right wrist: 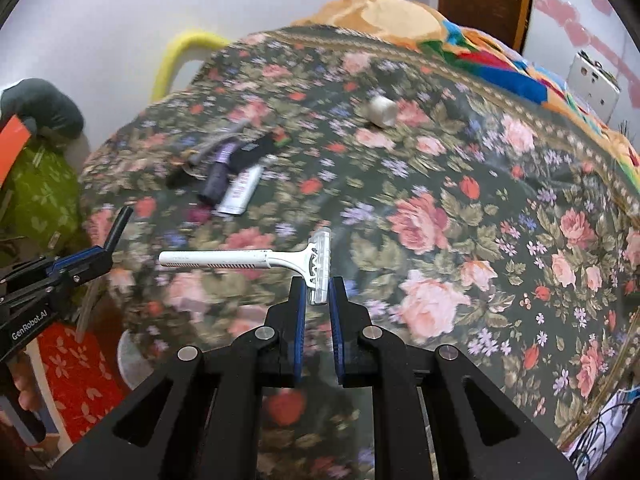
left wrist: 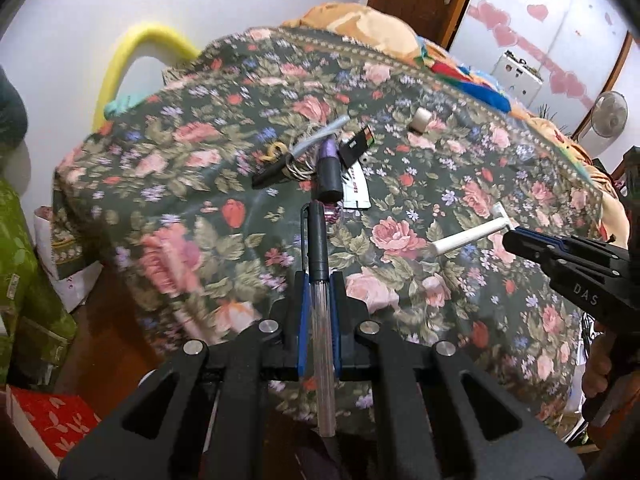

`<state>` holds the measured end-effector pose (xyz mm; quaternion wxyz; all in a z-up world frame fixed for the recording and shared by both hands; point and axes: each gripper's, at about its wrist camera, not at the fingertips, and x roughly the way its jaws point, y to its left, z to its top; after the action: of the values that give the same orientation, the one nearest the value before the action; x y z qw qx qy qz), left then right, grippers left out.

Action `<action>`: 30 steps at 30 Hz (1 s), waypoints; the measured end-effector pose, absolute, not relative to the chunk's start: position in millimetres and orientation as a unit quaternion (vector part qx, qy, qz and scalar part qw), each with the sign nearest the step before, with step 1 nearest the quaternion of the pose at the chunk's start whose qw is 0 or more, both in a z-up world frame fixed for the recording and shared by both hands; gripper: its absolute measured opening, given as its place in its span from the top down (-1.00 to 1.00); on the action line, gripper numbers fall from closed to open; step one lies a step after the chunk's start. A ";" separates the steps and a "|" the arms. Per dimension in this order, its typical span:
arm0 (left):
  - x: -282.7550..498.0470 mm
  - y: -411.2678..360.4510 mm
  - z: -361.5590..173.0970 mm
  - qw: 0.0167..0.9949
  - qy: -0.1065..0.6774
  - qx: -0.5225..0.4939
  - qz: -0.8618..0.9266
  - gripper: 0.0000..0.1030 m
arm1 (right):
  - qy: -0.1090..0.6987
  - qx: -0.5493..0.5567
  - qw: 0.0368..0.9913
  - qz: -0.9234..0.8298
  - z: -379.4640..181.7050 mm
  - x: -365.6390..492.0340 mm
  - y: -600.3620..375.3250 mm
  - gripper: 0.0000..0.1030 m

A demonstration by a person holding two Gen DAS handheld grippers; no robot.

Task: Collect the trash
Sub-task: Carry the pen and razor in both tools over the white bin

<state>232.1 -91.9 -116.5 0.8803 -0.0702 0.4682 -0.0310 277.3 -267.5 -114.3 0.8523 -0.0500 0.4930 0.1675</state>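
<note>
While both grippers are already loaded, the step in hand looks like carrying what they hold away from the bed [left wrist: 200, 184] to wherever the trash is being gathered, a place neither view shows. The left gripper [left wrist: 319, 280] has its jaws closed narrow on a pen [left wrist: 320, 248], which lies lengthwise between them, dark cap pointing forward and clear barrel running back toward the camera. The right gripper [right wrist: 318, 292] has its jaws pinched on the head of a white disposable razor [right wrist: 256, 260]; the handle sticks out sideways to the left, unsupported.

That long handle is the thing to mind: a quick swing could twist the razor in the grip, since only the head is held, so I would move the right hand smoothly and keep the handle from brushing the floral cover or the other gripper. The pen, held along its length, seems secure, though it could slide forward if tipped steeply down.

More litter waits near the bed's far left corner: a purple tube [left wrist: 329, 168], a white sachet [right wrist: 242, 190], a black wrapper [left wrist: 356, 145] and some tangled bits. A small white cap [right wrist: 383, 110] lies apart, toward the far edge.
</note>
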 end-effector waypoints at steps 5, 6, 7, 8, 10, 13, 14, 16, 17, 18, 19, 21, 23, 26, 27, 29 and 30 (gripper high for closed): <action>200.9 -68.4 -98.3 0.887 0.455 -0.081 -0.018 0.84 | 0.480 -0.062 0.855 0.188 -97.7 253.5 -236.1 0.79; 192.4 -60.8 -94.7 0.889 0.451 -0.083 -0.013 0.84 | 0.478 -0.065 0.855 0.193 -94.6 246.7 -226.8 0.79; 185.8 -55.7 -92.4 0.890 0.449 -0.085 -0.010 0.84 | 0.477 -0.067 0.854 0.196 -93.5 243.5 -222.8 0.79; 179.6 -49.7 -90.4 0.890 0.447 -0.087 -0.007 0.84 | 0.475 -0.070 0.854 0.201 -91.7 238.2 -215.4 0.79; 164.7 -35.6 -87.8 0.892 0.443 -0.091 0.003 0.84 | 0.474 -0.077 0.852 0.210 -89.4 228.2 -200.3 0.79; 143.6 -13.6 -88.3 0.890 0.444 -0.102 0.019 0.84 | 0.475 -0.089 0.847 0.223 -90.6 212.4 -175.5 0.79; 137.4 -6.6 -88.4 0.889 0.444 -0.105 0.024 0.84 | 0.475 -0.096 0.844 0.229 -92.6 206.1 -164.7 0.79; 123.3 9.7 -90.8 0.887 0.446 -0.111 0.037 0.84 | 0.478 -0.105 0.838 0.240 -96.5 196.1 -147.3 0.79; 116.2 18.7 -92.9 0.886 0.448 -0.114 0.045 0.84 | 0.479 -0.112 0.835 0.247 -98.8 191.2 -138.6 0.79; 109.7 27.7 -95.5 0.884 0.450 -0.119 0.051 0.84 | 0.480 -0.117 0.832 0.251 -101.0 186.6 -131.6 0.79; 104.4 34.3 -98.0 0.882 0.452 -0.123 0.055 0.84 | 0.482 -0.126 0.829 0.256 -104.9 180.4 -120.7 0.79; 92.0 50.6 -106.0 0.877 0.457 -0.132 0.069 0.84 | 0.489 -0.135 0.820 0.265 -112.4 172.4 -104.5 0.79; 82.3 63.1 -113.2 0.872 0.463 -0.139 0.078 0.84 | 0.497 -0.146 0.810 0.274 -121.5 164.6 -88.6 0.79; 69.2 82.9 -128.5 0.863 0.473 -0.151 0.092 0.84 | 0.507 -0.168 0.795 0.287 -136.0 152.9 -63.0 0.79; 64.9 90.2 -136.1 0.858 0.479 -0.158 0.095 0.84 | 0.511 -0.176 0.789 0.293 -141.8 148.8 -53.3 0.79; 59.5 100.8 -147.7 0.851 0.488 -0.167 0.101 0.84 | 0.519 -0.192 0.776 0.302 -153.2 142.2 -34.7 0.79; 56.9 107.4 -156.7 0.845 0.495 -0.173 0.105 0.84 | 0.522 -0.200 0.771 0.306 -158.6 139.7 -26.7 0.79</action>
<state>56.9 107.4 -156.7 0.8450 -0.1728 0.4949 0.1054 139.7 -26.7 -158.6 0.7706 -0.2001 0.5223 0.3056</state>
